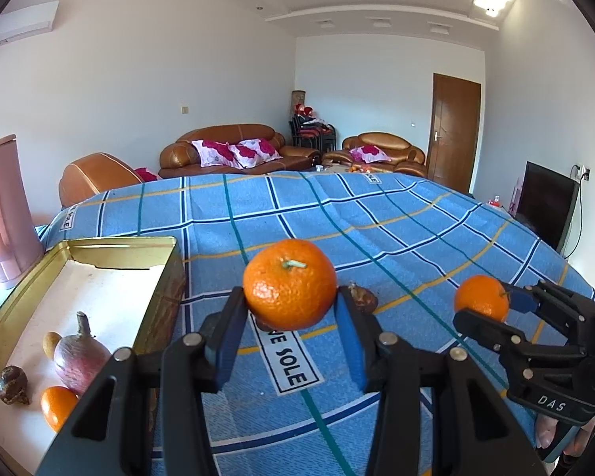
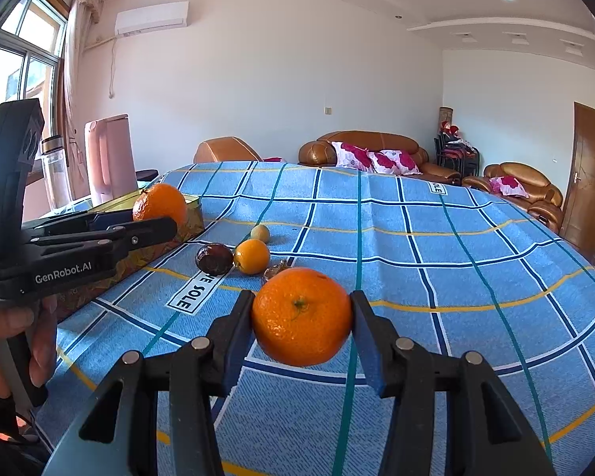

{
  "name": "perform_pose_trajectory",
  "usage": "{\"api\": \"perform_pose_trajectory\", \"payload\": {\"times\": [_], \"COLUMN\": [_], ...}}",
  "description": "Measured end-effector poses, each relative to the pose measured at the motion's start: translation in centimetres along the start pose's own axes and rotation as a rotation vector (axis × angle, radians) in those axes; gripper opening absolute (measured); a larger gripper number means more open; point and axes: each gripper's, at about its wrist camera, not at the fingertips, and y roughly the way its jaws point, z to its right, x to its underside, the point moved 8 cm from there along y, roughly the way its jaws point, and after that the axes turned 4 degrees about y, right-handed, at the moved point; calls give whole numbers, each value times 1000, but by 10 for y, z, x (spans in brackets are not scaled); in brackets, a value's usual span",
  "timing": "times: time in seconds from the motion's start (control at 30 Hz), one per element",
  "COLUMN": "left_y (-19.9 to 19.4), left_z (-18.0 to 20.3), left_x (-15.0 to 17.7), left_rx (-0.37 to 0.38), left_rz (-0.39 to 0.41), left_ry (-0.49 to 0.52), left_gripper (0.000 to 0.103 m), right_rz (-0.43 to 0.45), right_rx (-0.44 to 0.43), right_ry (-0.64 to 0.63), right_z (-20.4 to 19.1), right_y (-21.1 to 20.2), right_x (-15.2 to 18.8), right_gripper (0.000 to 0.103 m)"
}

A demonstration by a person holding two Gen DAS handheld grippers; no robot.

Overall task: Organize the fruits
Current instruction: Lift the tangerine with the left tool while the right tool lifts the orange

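Observation:
My left gripper (image 1: 291,303) is shut on a mandarin with a green stem (image 1: 289,283), held above the blue checked tablecloth just right of a gold tin tray (image 1: 119,248). The same mandarin (image 2: 160,203) and left gripper (image 2: 154,218) show in the right wrist view. My right gripper (image 2: 302,317) is shut on a second mandarin (image 2: 301,315); it also shows in the left wrist view (image 1: 482,297), to the right. The tray holds a red onion-like bulb (image 1: 79,357), a small orange (image 1: 57,404), a brown chestnut-like fruit (image 1: 12,384) and a small yellow fruit (image 1: 51,343).
On the cloth lie a dark brown fruit (image 2: 214,258), a small orange (image 2: 252,256), a yellow-green fruit (image 2: 260,233) and a brown shiny piece (image 2: 275,269). A pink jug (image 2: 109,158) and a clear bottle (image 2: 55,174) stand behind the tray. Sofas stand beyond the table.

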Motion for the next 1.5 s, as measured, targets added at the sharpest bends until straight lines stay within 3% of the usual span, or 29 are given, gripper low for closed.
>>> {"api": "perform_pose_trajectory", "payload": {"times": [1.5], "left_y": [-30], "left_z": [1], "left_x": [-10], "left_rx": [-48], "left_rz": [146], "left_ry": [23], "left_gripper": [46], "right_rz": [148], "right_rx": [-3], "right_ry": [-43], "right_z": [-5], "right_y": [-26], "right_x": [-5], "right_gripper": [50]}}
